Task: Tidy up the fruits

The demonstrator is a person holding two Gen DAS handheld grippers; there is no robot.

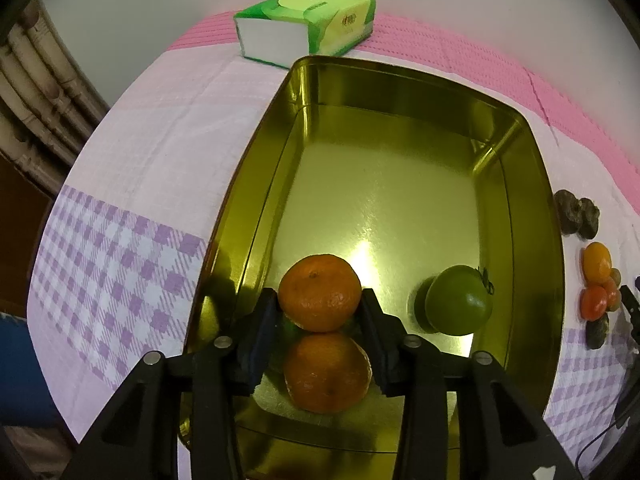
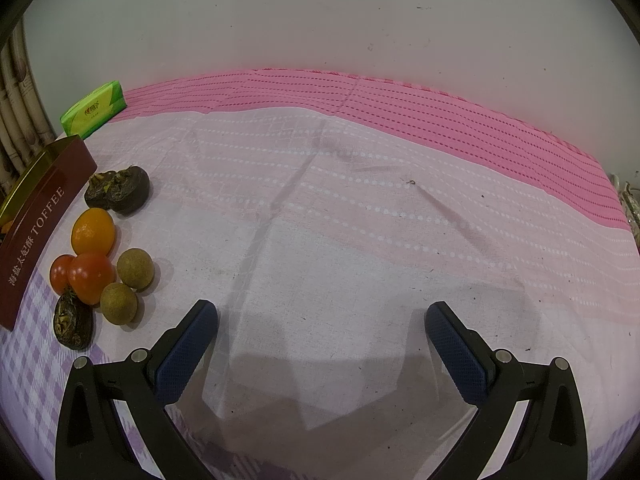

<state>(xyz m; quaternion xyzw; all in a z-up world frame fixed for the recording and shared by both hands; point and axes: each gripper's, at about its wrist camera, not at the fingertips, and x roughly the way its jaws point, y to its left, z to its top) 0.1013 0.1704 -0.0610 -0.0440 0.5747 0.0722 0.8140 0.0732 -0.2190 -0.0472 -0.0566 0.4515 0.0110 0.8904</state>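
My left gripper (image 1: 320, 300) hangs inside the golden tin (image 1: 256, 184), near its front end. Its blue pads (image 1: 268, 312) touch both sides of a small orange (image 1: 320, 290). Directly below sits a second orange shape (image 1: 326, 372); whether it is another fruit or a mirror image in the shiny floor I cannot tell. A green round fruit (image 1: 458, 300) rests on the tin floor to the right. My right gripper (image 2: 320, 320) stands wide open over bare cloth, nothing between its fingers. Left of it lie a small orange fruit (image 2: 93, 232), two red tomatoes (image 2: 90, 276), two brown longans (image 2: 135, 268) and two dark wrinkled fruits (image 2: 118, 190).
A green tissue pack (image 1: 308, 24) lies behind the tin on the pink checked cloth (image 1: 140, 160). The tin's maroon side with the word TOFFEE (image 2: 36, 232) borders the loose fruit. A white wall (image 2: 320, 20) stands behind the table. Wrinkled cloth spreads to the right.
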